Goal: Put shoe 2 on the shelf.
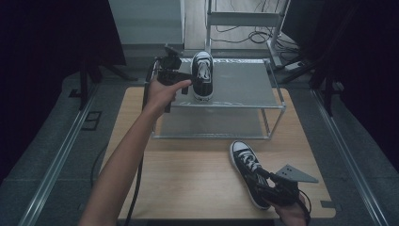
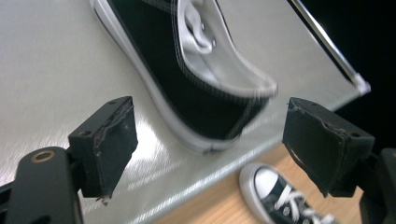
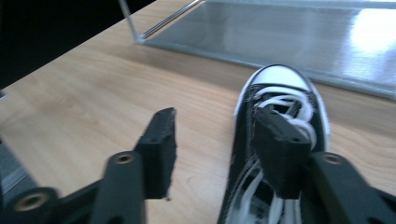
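A black canvas sneaker with white laces (image 1: 203, 75) stands on the top shelf of a metal rack (image 1: 244, 87), toe pointing away. My left gripper (image 1: 187, 86) is at its left near the heel, open; in the left gripper view the sneaker's heel (image 2: 205, 93) lies ahead between the spread jaws of that gripper (image 2: 210, 140), untouched. The matching sneaker (image 1: 245, 162) lies on the wooden table (image 1: 188, 179). My right gripper (image 1: 264, 182) is open over its heel end. One jaw is outside the side wall and the other over the laces (image 3: 280, 100), either side of the gripper's midpoint (image 3: 215, 135).
The rack's lower shelf (image 3: 303, 37) sits just beyond the table sneaker's toe. Past the top shelf's edge, the left gripper view catches the table sneaker (image 2: 280, 196). Cables and a frame (image 1: 244, 28) stand on the floor behind the rack.
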`<state>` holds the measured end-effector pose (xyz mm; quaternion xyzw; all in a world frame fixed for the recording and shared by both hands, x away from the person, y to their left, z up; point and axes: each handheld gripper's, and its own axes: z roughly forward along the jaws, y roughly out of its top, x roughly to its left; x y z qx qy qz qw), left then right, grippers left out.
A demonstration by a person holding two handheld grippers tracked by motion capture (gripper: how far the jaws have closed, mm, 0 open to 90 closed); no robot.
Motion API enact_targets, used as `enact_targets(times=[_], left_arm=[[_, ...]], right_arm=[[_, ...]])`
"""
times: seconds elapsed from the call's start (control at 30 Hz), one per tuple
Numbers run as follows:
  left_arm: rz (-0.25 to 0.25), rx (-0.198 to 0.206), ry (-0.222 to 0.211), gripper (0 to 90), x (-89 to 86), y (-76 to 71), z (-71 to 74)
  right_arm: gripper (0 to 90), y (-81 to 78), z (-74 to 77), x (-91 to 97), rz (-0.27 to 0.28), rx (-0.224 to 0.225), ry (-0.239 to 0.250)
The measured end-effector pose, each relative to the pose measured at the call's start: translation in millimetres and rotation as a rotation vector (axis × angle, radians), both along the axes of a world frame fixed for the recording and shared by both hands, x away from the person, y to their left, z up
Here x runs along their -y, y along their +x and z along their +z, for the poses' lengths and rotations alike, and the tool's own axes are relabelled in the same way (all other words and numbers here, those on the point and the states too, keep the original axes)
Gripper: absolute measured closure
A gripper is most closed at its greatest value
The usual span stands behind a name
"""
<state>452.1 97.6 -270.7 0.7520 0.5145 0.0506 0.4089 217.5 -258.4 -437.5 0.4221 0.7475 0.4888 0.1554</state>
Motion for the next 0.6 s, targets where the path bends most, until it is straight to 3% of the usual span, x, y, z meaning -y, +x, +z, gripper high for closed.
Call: enact_targets(times=[0.23,0.43,0.6], left_arm=[[-0.041,0.024,-0.019,18.6,-17.2,-29.9,-17.9],[-0.065,0.039,0.004,18.8,-27.8,-50.5,-37.3],[-0.085,0.038,0.0,18.8,-35.6,-65.5,-55.4]], right_arm=[[59.9,-10.9,-1.1,-9.9,0.082,-0.005,-0.024],[61.6,-14.5,-6.4,-13.4,0.108,-0.029,-0.042],[70.9,-18.0,-16.7,-12.5,0.119,-0.061,-0.077]])
